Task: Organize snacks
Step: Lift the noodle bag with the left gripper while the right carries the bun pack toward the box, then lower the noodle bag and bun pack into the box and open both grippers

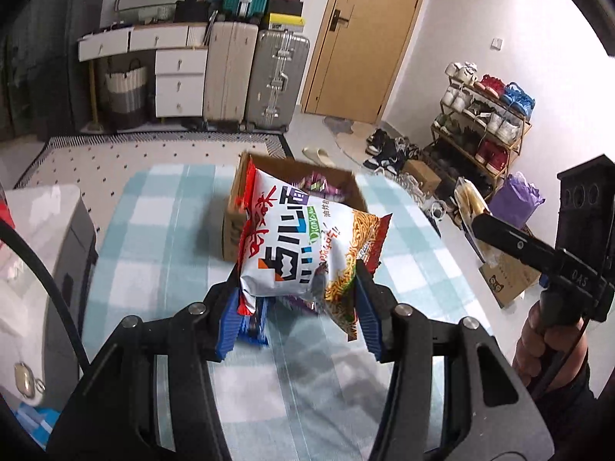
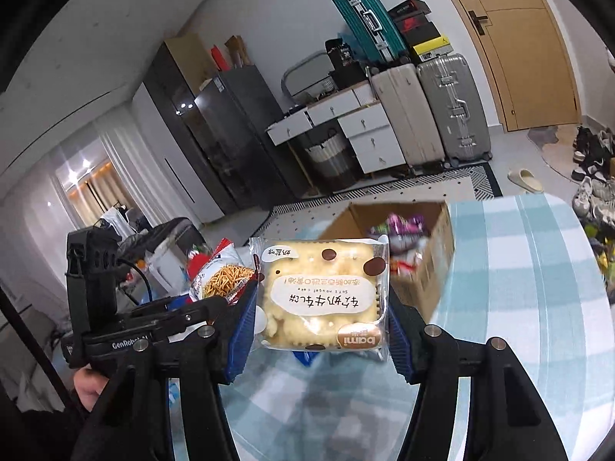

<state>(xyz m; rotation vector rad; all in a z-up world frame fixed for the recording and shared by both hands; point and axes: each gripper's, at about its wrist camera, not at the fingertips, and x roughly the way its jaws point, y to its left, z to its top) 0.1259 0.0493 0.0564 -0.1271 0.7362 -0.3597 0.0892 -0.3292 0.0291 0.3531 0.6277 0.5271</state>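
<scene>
My left gripper [image 1: 296, 292] is shut on a white and red noodle snack bag [image 1: 303, 242], held above the checked tablecloth [image 1: 161, 238]. Beyond it stands an open cardboard box [image 1: 269, 171] with purple packets inside. My right gripper [image 2: 321, 307] is shut on a clear-wrapped nougat biscuit pack [image 2: 321, 294], held above the table. The box [image 2: 432, 269] lies ahead to the right in the right wrist view, with several snack packets inside. The noodle bag [image 2: 221, 276] and left gripper show at the left there. The right gripper [image 1: 467, 207] with the biscuit pack shows at the right in the left wrist view.
A blue packet [image 1: 255, 326] lies on the cloth under the left fingers. Suitcases [image 1: 275, 80], white drawers [image 1: 178, 84] and a wooden door [image 1: 365, 34] stand at the back. A shoe rack [image 1: 486, 126] and shoes are to the right. A grey and white appliance [image 1: 50, 238] sits left of the table.
</scene>
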